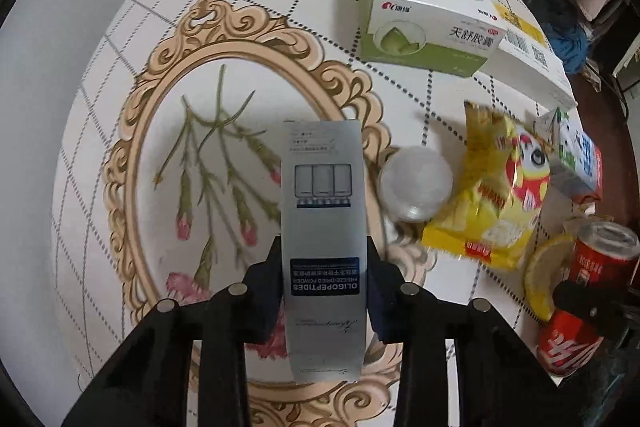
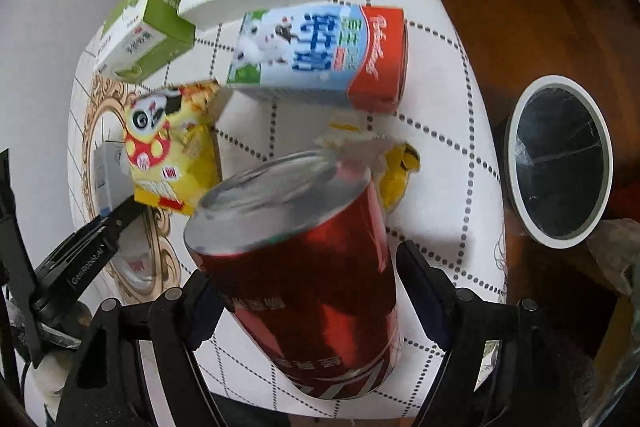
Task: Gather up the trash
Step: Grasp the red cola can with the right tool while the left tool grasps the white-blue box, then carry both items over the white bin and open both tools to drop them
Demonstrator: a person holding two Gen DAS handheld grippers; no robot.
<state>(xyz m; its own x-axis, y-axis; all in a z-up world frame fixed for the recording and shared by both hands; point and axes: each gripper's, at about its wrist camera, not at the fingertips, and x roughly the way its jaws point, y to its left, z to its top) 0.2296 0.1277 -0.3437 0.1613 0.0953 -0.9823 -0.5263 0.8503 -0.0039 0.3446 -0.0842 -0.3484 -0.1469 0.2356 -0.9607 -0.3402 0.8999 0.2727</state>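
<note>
Checked tablecloth [image 1: 100, 131], litter at right. Left gripper [image 1: 325, 259] clamped on grey box [image 1: 322, 211], lifted above cloth. Right gripper [image 2: 308, 279] pinching tilted red can [image 2: 304, 267]; bin [image 2: 560, 159] right.

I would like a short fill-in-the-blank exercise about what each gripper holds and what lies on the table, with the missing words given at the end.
1. The left gripper is shut on a tall, silver-grey ____.
2. The right gripper holds a red ____ between its fingers.
3. The snack bag lying on the table is mostly ____ in colour.
4. Beside the table, the round white bin stands on the ____.

Missing words: box; can; yellow; floor
</note>
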